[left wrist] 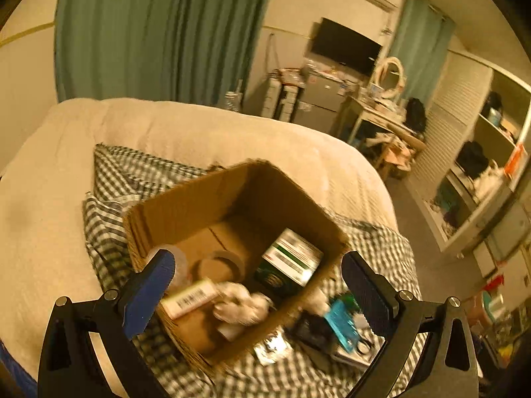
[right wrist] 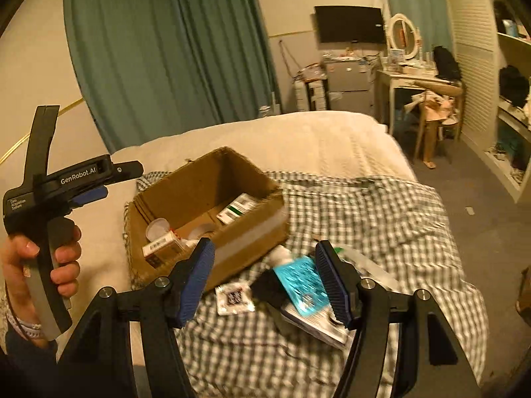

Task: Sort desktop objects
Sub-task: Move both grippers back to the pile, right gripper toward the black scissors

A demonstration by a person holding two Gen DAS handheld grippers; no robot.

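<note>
The right gripper (right wrist: 265,278) hung wide open and empty right above the teal packet (right wrist: 300,278) beside the cardboard box (right wrist: 186,199) on the bed, its long axis running away from the gripper, while the equally open, empty left gripper (left wrist: 259,285) hovered over the box, so the right looked nearer.

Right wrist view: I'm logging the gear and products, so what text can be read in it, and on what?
"GenRobot.AI": on the left gripper body.
"Data Acquisition System": small, same gripper, near the handle.
Labels on the white box, green-and-white box and teal packet: too blurred.
</note>
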